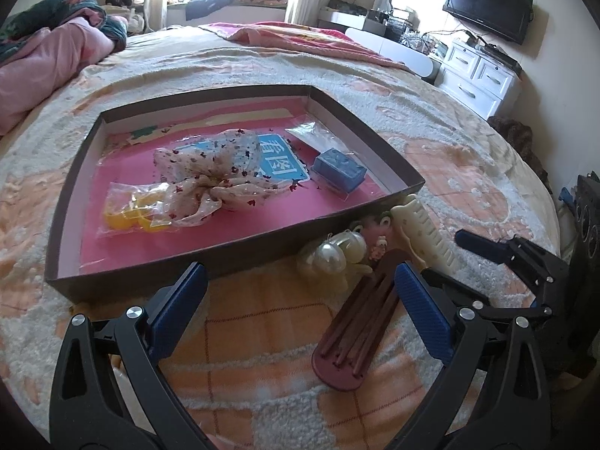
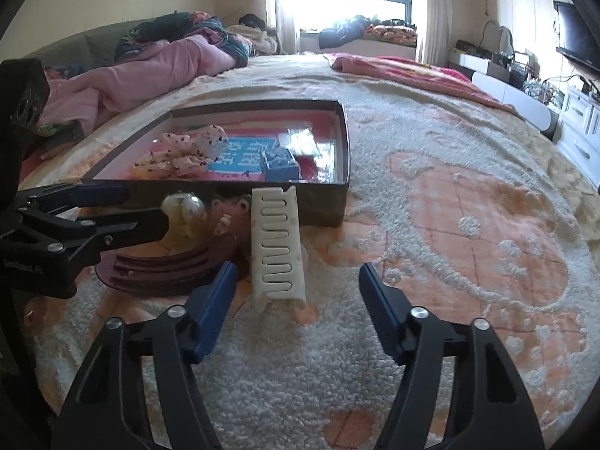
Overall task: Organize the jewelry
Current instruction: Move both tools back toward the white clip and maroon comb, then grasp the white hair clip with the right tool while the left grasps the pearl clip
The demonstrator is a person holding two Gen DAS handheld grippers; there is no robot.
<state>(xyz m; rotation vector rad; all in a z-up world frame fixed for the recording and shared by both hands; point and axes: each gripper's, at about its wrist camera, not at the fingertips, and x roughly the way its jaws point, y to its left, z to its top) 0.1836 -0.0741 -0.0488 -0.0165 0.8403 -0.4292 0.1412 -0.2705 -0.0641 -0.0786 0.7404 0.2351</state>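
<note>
A shallow dark box (image 1: 240,251) (image 2: 326,202) with a pink floor lies on the bed. In it are a floral scarf (image 1: 210,172), a bag of yellow pieces (image 1: 131,212) and a blue box (image 1: 339,168) (image 2: 279,163). Outside its near wall lie a pearl hair clip (image 1: 337,253) (image 2: 185,210), a maroon hair clip (image 1: 356,333) (image 2: 165,266), a cream hair clip (image 1: 423,228) (image 2: 277,243) and a small pink charm (image 1: 378,247). My left gripper (image 1: 300,285) (image 2: 123,206) is open over the maroon clip. My right gripper (image 2: 298,288) (image 1: 483,251) is open just before the cream clip.
The bed has a fluffy cream and orange blanket (image 2: 450,225). Pink bedding (image 1: 45,71) is piled at the far left. A white dresser (image 1: 480,78) and a wall TV (image 1: 487,5) stand at the right.
</note>
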